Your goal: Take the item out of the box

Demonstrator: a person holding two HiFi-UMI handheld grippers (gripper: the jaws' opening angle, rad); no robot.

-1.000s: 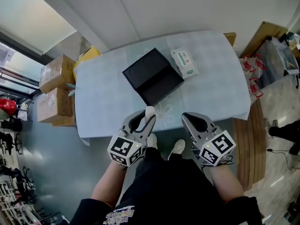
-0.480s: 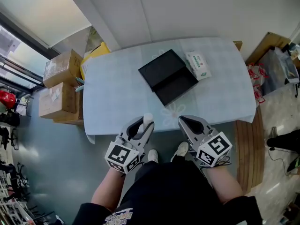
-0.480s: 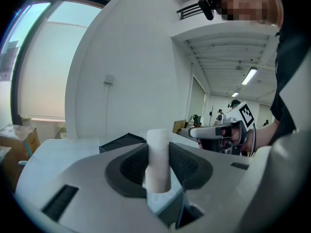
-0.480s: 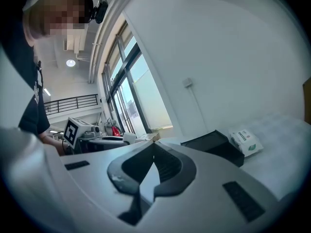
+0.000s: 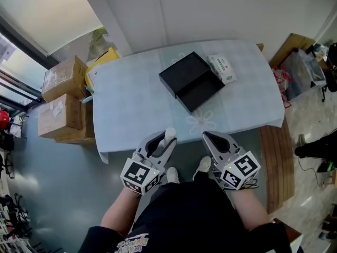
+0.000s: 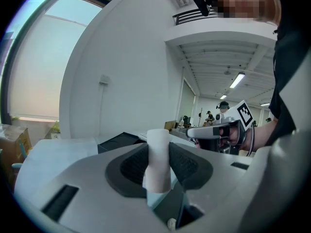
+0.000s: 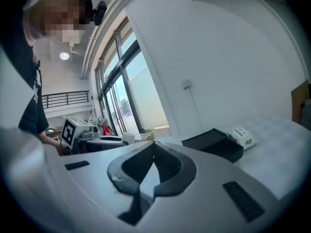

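The box lies on the table near its far edge, a packet just right of it, cardboard boxes sit on the floor past the left edge, and before the near edge the left gripper holds a tube.

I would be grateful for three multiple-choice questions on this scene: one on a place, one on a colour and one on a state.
1. Where does the white-and-green packet lie?
A. On the floor
B. On the table, beside the box
C. Inside the box

2. What colour is the box?
A. Black
B. Red
C. Yellow

3. What is the left gripper doing?
A. Open and empty
B. Shut on the packet
C. Shut on a white cylinder

Answers:
1 B, the packet rests on the table next to the box.
2 A, both halves of the box are black.
3 C, the left gripper view shows the jaws pressing the cylinder.
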